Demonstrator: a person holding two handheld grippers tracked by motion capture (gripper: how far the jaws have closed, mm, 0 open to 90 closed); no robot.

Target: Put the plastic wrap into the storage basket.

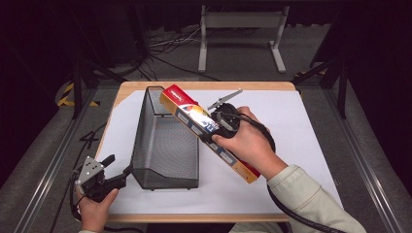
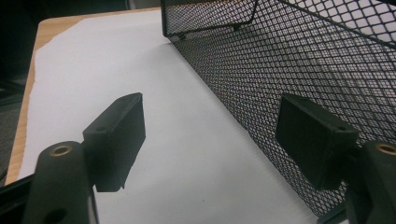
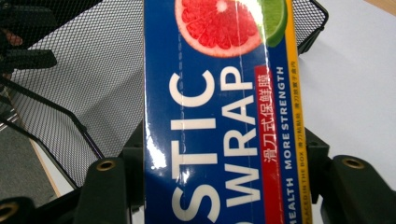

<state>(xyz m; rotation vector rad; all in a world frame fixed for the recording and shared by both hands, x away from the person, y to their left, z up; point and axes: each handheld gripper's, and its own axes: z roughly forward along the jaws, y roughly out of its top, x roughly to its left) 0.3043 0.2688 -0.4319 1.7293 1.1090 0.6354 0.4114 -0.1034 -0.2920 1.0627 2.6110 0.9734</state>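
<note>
Wrap box (image 1: 208, 131) sits clamped across its width in the right gripper (image 1: 219, 127), tilted, its long axis running from the basket's (image 1: 165, 145) far rim toward the table's (image 1: 204, 218) near edge. Left gripper (image 1: 119, 170) gapes empty against the basket's near-left corner.

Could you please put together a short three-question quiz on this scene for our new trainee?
1. True or false: the right gripper holds the plastic wrap box between its jaws.
2. The left gripper has its jaws: A) shut on the mesh basket, B) open beside the mesh basket, C) shut on paper.
3. Fill in: the table is covered by a white ____.

Key
1. True: in the right gripper view the box sits between both jaws.
2. B: in the left gripper view the jaws stand apart, with the basket wall at one side.
3. Sheet.
</note>
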